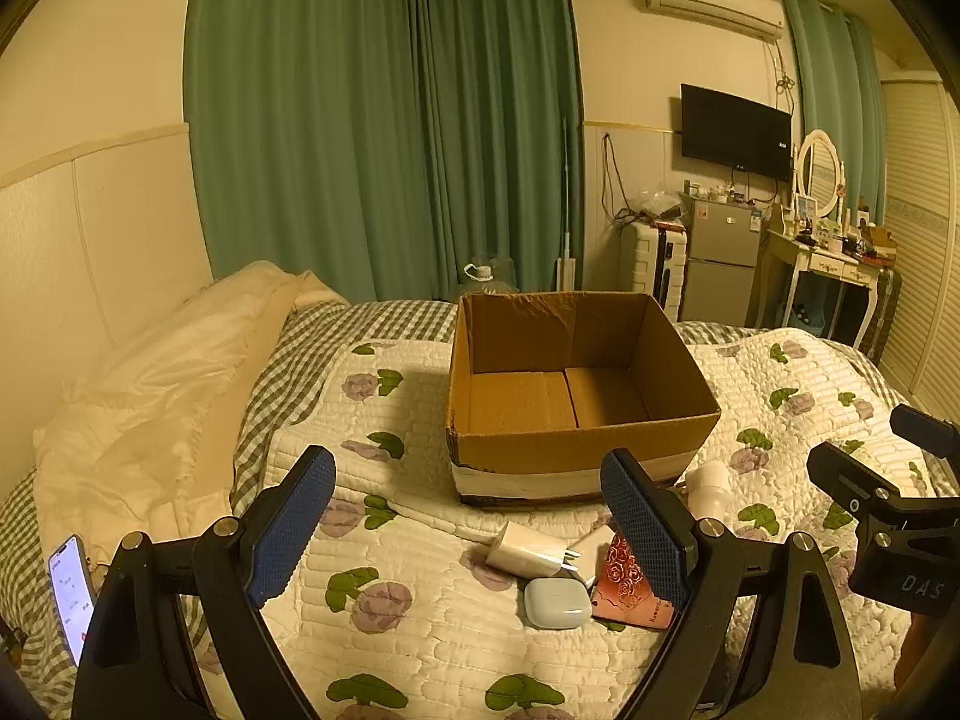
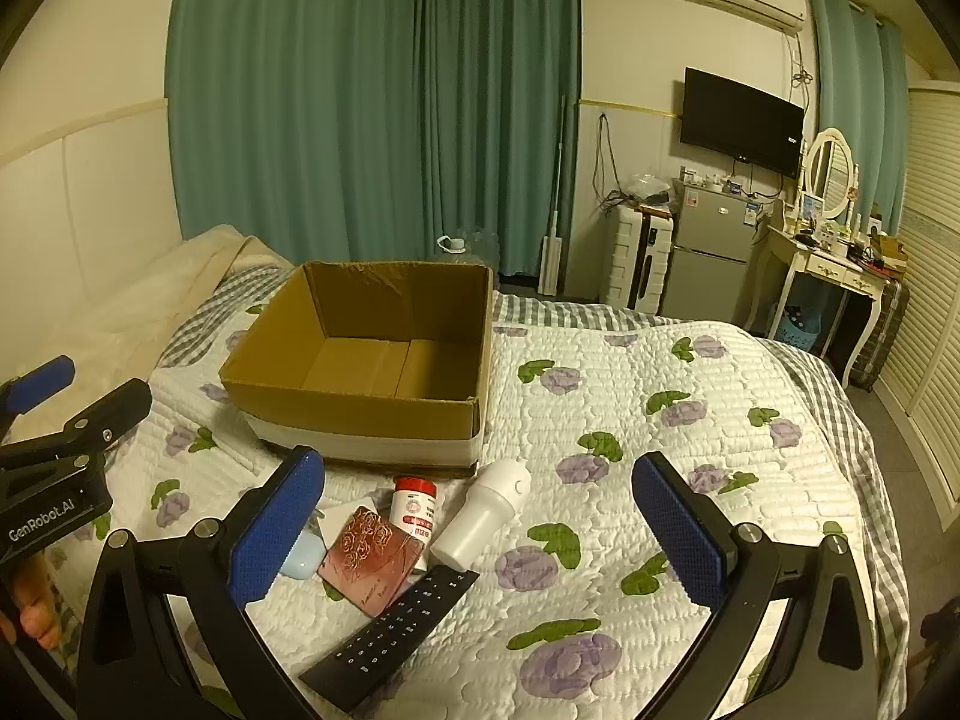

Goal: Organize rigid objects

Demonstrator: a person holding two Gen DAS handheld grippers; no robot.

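Left gripper (image 1: 468,531) — jaws spread wide, nothing between the blue pads, hovering over the quilt (image 1: 420,618). Right gripper (image 2: 480,531) — likewise wide open and empty.

Just ahead of both, clustered on the quilt near the box's front wall:
- white charger plug (image 1: 528,552), lying on its side;
- pale blue earbud case (image 1: 555,602), touching the plug's near side;
- pink rose-patterned card (image 2: 371,558), flat, beside the case;
- red-capped pill bottle (image 2: 414,507), behind the card;
- white cylindrical bottle (image 2: 483,516), tipped over, right of the pill bottle;
- black remote control (image 2: 390,630), nearest the right gripper, one end overlapping the card.

Beyond — open cardboard box (image 1: 576,450), upright, empty. Far left — lit phone (image 1: 72,597) on the checked sheet.
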